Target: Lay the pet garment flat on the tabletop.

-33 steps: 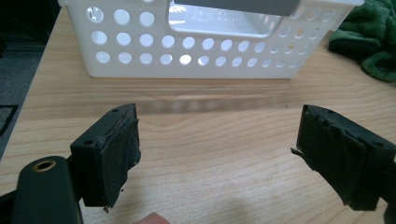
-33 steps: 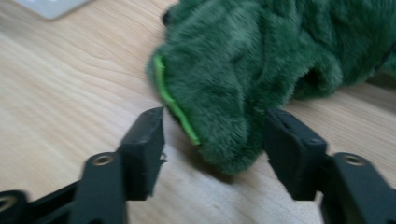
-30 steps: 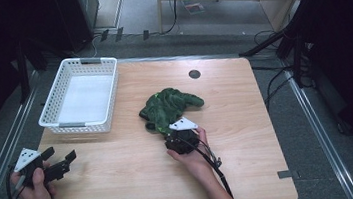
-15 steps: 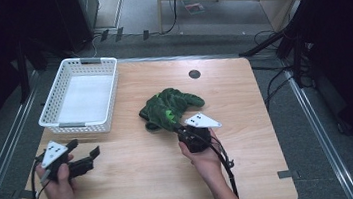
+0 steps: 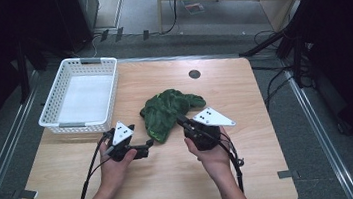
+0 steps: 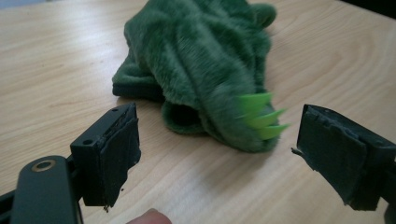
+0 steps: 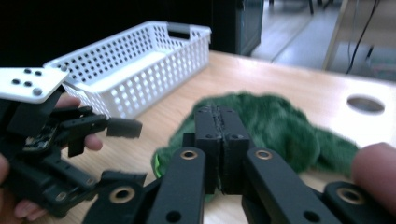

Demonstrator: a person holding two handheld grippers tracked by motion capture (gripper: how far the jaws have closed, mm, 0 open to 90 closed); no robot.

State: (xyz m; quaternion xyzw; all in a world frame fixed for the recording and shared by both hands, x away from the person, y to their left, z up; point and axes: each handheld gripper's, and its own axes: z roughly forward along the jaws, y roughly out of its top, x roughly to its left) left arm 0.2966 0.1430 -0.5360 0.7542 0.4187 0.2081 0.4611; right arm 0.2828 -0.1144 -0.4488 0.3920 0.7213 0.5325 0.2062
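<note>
Plush (image 5: 168, 113) mid-table (image 5: 253, 171), beside basket (image 5: 83, 97). Looks soft, light, floppy; pinch thick fold near spikes (image 6: 259, 116). Left gripper (image 6: 217, 154) jaws wide apart, facing it. Right gripper (image 7: 222, 140) jaws pressed together, empty.

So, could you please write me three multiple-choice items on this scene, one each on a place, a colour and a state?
1. Where is the white basket?
A. far left of the table
B. near right corner
C. on the floor

2. What colour are the spikes on the plush toy?
A. red
B. light green
C. white

3. How do the two tools stand?
A. both open
B. left tool open, right tool shut
C. both shut

Answers: 1 A, the high view shows it at the far left edge. 2 B, light green spikes show in the left gripper view. 3 B, left jaws stand apart; right jaws press together, empty.
</note>
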